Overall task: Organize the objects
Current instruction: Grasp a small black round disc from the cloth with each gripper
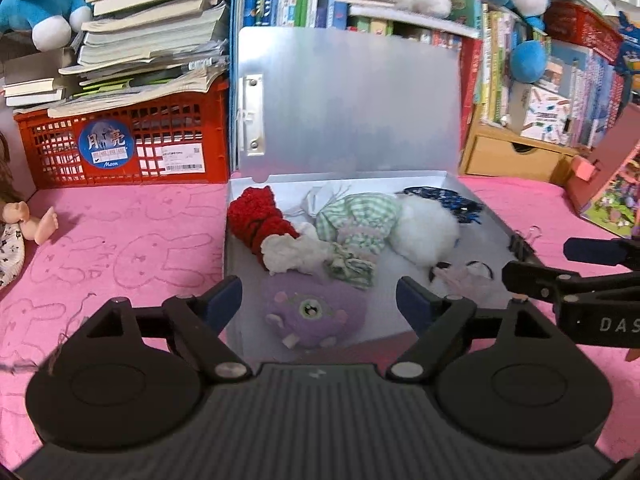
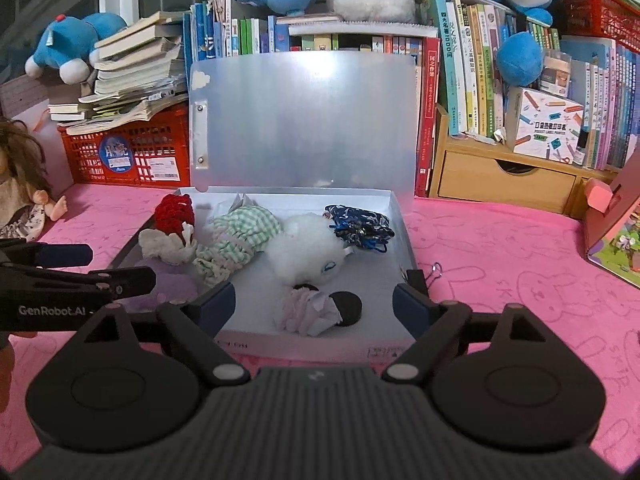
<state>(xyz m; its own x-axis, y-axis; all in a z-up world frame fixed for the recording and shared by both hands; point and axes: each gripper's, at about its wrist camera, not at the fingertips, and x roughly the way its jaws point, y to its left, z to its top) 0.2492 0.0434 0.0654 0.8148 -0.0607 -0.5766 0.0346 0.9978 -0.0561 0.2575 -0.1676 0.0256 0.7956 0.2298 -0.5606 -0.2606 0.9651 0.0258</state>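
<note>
An open translucent box [image 1: 476, 280] [image 2: 400, 216] lies on the pink cloth, its lid [image 1: 348, 100] [image 2: 304, 120] standing upright at the back. Inside lie a red knitted piece [image 1: 256, 216] [image 2: 174, 210], a green checked cloth [image 1: 356, 220] [image 2: 236, 236], a white fluffy toy [image 1: 424, 228] [image 2: 308, 250], a dark blue patterned item [image 1: 444, 200] [image 2: 358, 224], a purple plush [image 1: 312, 312] [image 2: 172, 284] and a pale frilly scrunchie [image 2: 306, 312] [image 1: 464, 276]. My left gripper [image 1: 320, 300] stands open above the purple plush, touching nothing. My right gripper [image 2: 314, 304] stands open over the scrunchie, nothing pressed between its pads.
A red crate [image 1: 120, 144] [image 2: 132, 152] under stacked books stands back left, a wooden drawer shelf [image 1: 516, 156] [image 2: 504, 176] with books back right. A doll [image 1: 24, 232] [image 2: 24, 196] lies at the left, a pink cardboard box [image 2: 616, 224] at the right. A black binder clip [image 1: 524, 244] [image 2: 418, 276] sits on the box's right wall.
</note>
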